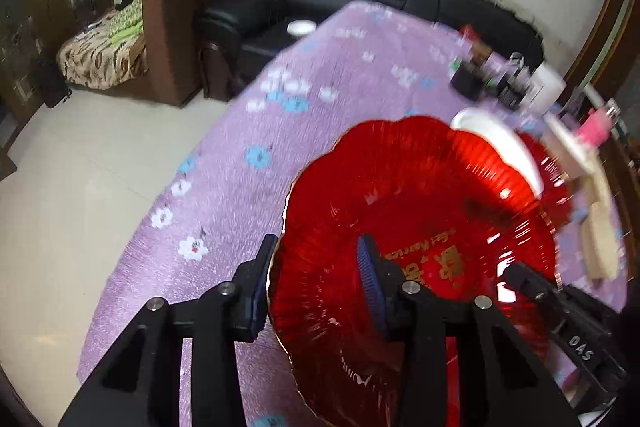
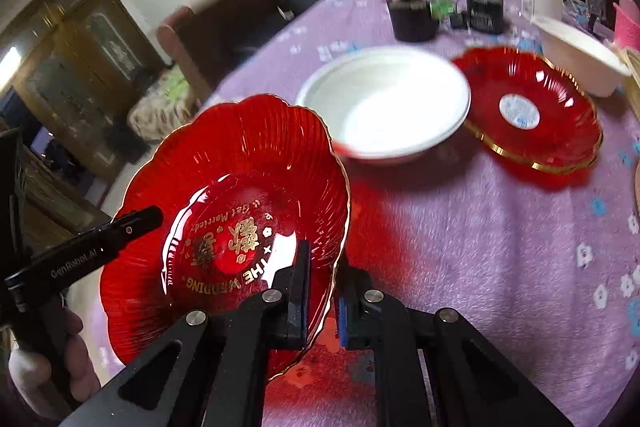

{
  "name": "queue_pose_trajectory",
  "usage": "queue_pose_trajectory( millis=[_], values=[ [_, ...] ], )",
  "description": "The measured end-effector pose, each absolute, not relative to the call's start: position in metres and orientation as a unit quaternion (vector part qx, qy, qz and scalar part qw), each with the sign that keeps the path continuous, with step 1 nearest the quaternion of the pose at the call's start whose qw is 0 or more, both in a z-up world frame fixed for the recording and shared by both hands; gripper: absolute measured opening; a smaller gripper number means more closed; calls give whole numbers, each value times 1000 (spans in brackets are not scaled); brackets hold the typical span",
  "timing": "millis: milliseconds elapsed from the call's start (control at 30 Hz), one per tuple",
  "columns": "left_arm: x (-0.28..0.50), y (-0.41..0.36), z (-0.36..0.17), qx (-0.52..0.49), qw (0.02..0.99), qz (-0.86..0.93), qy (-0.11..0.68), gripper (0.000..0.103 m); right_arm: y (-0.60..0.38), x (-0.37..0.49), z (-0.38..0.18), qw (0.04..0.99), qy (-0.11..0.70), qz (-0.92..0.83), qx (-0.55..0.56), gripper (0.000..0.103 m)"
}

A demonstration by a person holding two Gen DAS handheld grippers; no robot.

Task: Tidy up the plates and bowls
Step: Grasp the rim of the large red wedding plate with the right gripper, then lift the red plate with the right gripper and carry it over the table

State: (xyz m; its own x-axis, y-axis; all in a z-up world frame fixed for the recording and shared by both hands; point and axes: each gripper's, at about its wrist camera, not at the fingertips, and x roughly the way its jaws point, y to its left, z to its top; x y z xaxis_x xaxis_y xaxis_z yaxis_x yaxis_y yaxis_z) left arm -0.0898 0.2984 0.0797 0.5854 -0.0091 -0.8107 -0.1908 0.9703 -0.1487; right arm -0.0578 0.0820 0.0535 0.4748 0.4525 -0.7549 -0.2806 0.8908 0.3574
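Clamped on near rim of red wedding plate [image 2: 228,227]: right gripper [image 2: 324,291]. Narrowed astride opposite rim: left gripper [image 1: 316,287], contact unclear. Beyond, on purple tablecloth [image 2: 480,247]: white bowl [image 2: 384,103], stacked red plates [image 2: 532,111]. Step probably gripping; next, carrying level to that stack.

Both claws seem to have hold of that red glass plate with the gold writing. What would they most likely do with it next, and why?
Probably lift it slightly and carry it toward the stacked red plates. The right gripper is clamped on the red plate's rim, the left gripper straddles the opposite edge, and the white bowl sits between, so it needs clearance.
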Motion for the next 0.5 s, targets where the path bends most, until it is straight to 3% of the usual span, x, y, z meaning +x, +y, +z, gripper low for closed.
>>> queue_pose_trajectory(
  millis=[233,500],
  values=[
    [-122,293,111,-89,899,61,424,41,80,-81,69,843,463,247,117,12],
    [-117,307,65,-104,872,85,471,41,93,-92,33,827,495,249,98,13]
  ],
)
